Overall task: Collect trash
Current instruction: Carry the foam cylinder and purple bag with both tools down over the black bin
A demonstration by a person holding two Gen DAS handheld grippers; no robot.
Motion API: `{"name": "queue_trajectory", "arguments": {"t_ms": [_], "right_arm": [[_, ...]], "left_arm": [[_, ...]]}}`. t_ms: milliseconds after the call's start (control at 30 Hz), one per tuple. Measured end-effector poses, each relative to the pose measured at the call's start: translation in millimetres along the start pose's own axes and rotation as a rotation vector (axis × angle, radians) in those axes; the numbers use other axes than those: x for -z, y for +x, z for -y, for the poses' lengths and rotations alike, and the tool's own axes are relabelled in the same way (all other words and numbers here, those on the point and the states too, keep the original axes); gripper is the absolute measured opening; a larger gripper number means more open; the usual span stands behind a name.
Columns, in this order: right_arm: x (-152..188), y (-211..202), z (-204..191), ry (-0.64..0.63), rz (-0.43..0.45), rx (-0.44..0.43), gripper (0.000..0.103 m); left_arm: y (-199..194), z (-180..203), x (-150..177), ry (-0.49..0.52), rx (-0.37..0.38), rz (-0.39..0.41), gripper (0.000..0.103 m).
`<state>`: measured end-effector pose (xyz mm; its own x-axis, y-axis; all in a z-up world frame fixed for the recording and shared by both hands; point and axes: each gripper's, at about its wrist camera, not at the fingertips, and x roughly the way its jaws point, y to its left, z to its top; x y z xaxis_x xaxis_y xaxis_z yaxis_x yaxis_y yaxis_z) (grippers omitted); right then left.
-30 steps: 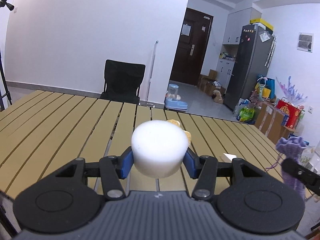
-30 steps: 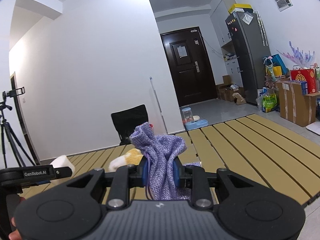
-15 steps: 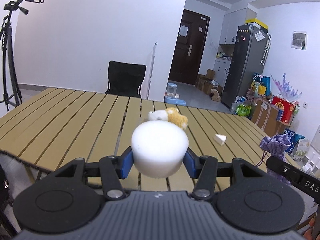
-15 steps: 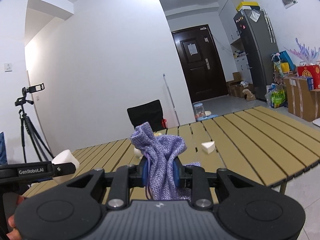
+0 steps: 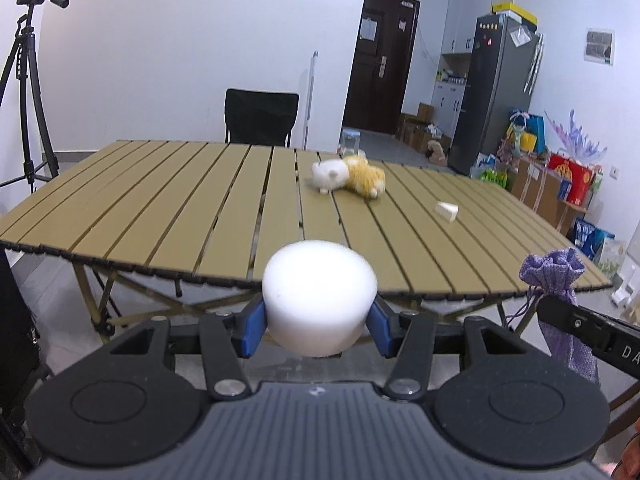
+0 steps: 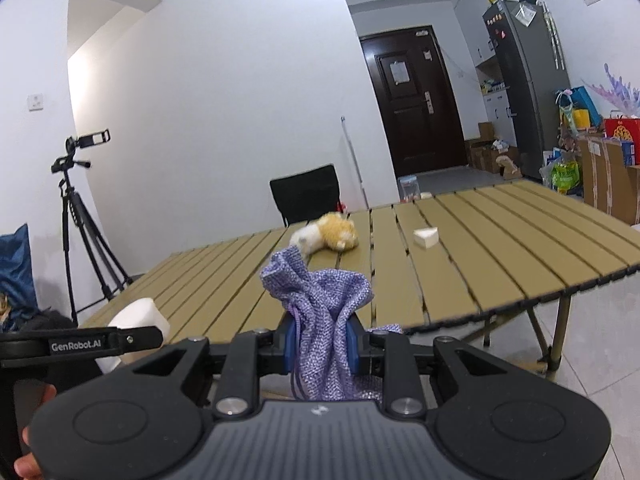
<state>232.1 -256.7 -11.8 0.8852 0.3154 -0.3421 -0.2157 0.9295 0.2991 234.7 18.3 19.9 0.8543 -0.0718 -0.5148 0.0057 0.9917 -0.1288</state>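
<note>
Left gripper (image 5: 319, 326) clamped on the white foam puck (image 5: 319, 300), same grip as a second ago. Right gripper (image 6: 320, 342) pinched tight on the purple drawstring pouch (image 6: 320, 312), unchanged too. Both pulled back off the slatted table (image 5: 200, 208): earlier over its slats, now short of its near edge, floor and legs showing beneath. Farther on the table, plush toy (image 5: 348, 176) and white wedge (image 5: 447, 212), smaller than before.

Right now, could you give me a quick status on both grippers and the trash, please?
Left gripper shut on white foam puck. Right gripper shut on purple pouch. Foam wedge and plush toy on table. Nothing blocking.
</note>
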Motion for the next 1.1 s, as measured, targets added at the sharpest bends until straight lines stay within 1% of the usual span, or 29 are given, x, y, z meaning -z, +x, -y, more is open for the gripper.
{"name": "queue_trajectory", "arguments": {"t_ms": [167,467,700,900,1000,1100], "right_arm": [[24,-6,-5,-0.003,-0.055,-0.004,0.024],[69,-3,-2,0.002,-0.176,0.002,0.024],[97,4,6,0.003,-0.260,0.024,0.024],[121,14,18,0.013,-0.327,0.060,0.024],[134,21,27,0.029,-0.361,0.080,0.024],[141,25,31,0.036,-0.379,0.094,0.024]], "left_arm": [[-3,-6,21,0.005,-0.006,-0.042,0.053],[10,-16,67,0.034,-0.036,-0.163,0.053],[30,-27,101,0.052,-0.062,-0.267,0.053],[51,-32,125,0.062,-0.079,-0.353,0.053],[62,-35,136,0.057,-0.078,-0.399,0.053],[71,-36,141,0.055,-0.072,-0.422,0.053]]}}
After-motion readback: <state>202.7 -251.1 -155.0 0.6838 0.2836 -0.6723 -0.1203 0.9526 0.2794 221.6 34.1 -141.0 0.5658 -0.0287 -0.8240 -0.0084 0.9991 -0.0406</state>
